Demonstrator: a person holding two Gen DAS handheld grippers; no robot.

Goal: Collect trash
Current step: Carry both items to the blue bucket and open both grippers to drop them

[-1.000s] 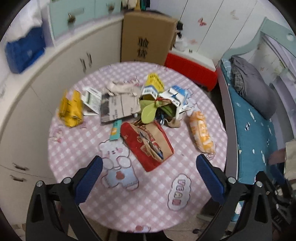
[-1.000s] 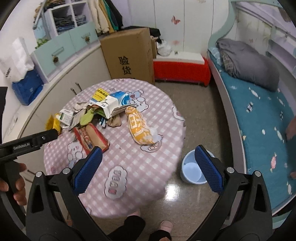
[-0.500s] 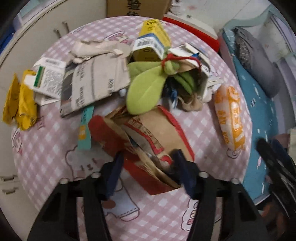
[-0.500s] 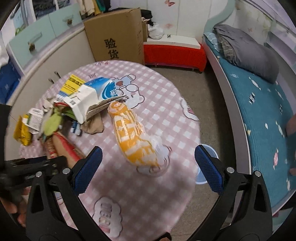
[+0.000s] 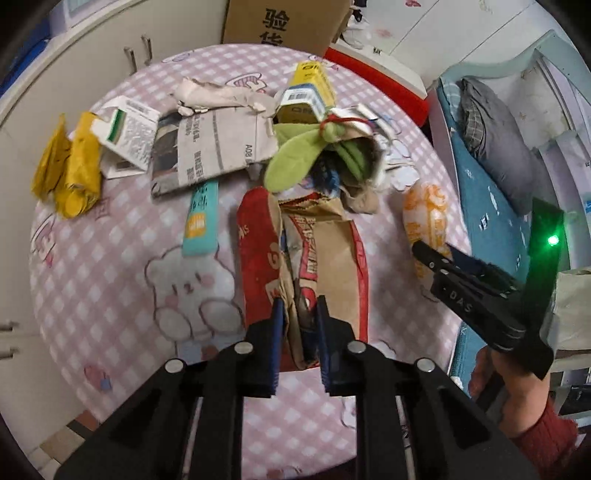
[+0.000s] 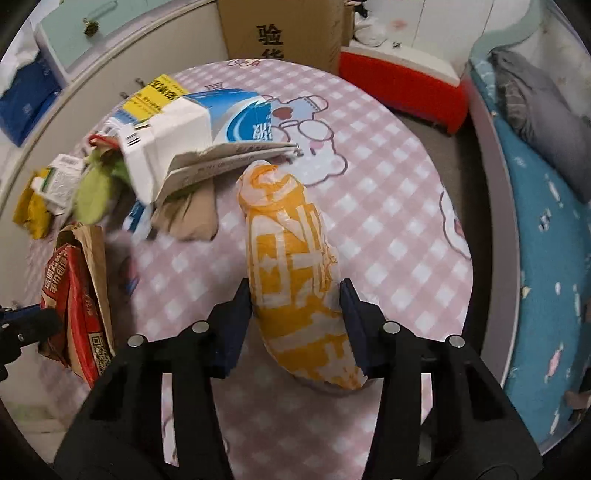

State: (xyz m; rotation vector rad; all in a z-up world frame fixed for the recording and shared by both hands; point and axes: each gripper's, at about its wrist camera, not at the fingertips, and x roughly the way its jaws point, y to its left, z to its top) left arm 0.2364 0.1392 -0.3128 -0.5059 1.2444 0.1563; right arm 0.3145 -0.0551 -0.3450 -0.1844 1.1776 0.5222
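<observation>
Trash lies scattered on a round table with a pink checked cloth [image 5: 110, 258]. My left gripper [image 5: 298, 314] is shut on the near end of a red and brown paper bag [image 5: 325, 251], which also shows in the right wrist view [image 6: 77, 291]. My right gripper [image 6: 295, 299] is around an orange and white plastic bag [image 6: 295, 266], with both pads touching its sides. That orange bag also shows in the left wrist view [image 5: 424, 210]. Further back lie a newspaper [image 5: 210, 147], a green cloth [image 5: 295, 158], a yellow wrapper [image 5: 70, 173] and a blue and white carton [image 6: 207, 129].
A cardboard box [image 5: 284, 22] and a red box [image 6: 402, 88] stand beyond the table. White cabinets [image 5: 74, 59] run along the left. A bed with a blue sheet [image 6: 546, 229] is on the right.
Both grippers moved down to the table. The left one closed from wide open onto the paper bag. The right one narrowed around the orange plastic bag.
</observation>
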